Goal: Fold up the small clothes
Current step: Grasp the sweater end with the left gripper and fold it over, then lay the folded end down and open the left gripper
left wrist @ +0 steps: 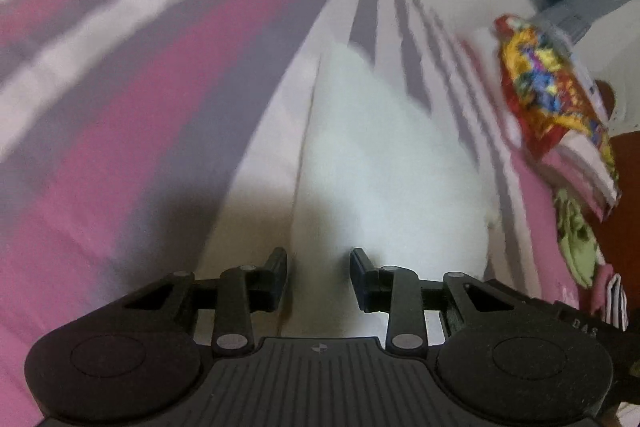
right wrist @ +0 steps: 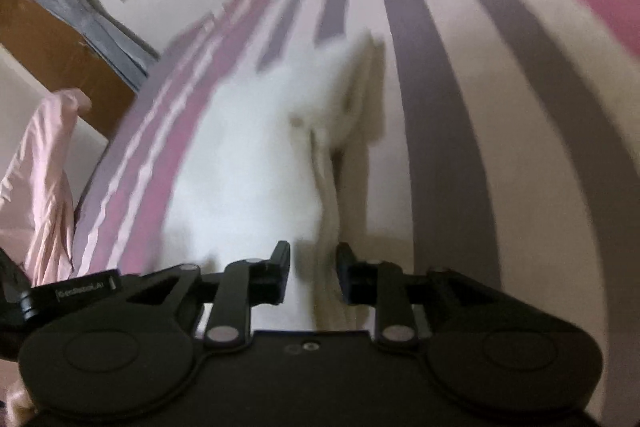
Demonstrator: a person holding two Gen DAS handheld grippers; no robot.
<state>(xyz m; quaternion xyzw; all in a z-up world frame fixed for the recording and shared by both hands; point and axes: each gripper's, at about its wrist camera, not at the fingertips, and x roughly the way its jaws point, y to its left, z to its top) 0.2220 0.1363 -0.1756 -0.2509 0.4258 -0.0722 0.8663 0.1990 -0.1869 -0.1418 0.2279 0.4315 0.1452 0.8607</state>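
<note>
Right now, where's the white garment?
The white garment lies on the striped bedsheet, dead ahead in both wrist views, its near edge running between each gripper's jaws; colourful clothes sit to its right.

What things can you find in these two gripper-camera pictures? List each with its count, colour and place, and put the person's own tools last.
White garment: one, white, on the bedsheet in front of both grippers; blurred.
Striped bedsheet: one, pink, grey and white stripes, under everything.
Patterned cloth: one, red, yellow and blue, at the right edge of the left view.
Green cloth: one, pale green, below the patterned cloth.
Pink cloth: one, pale pink, hanging at the left of the right view.
Left gripper: one, black, fingers apart, white garment between them; grip unclear.
Right gripper: one, black, fingers apart, a fold of the white garment between them; grip unclear.
</note>
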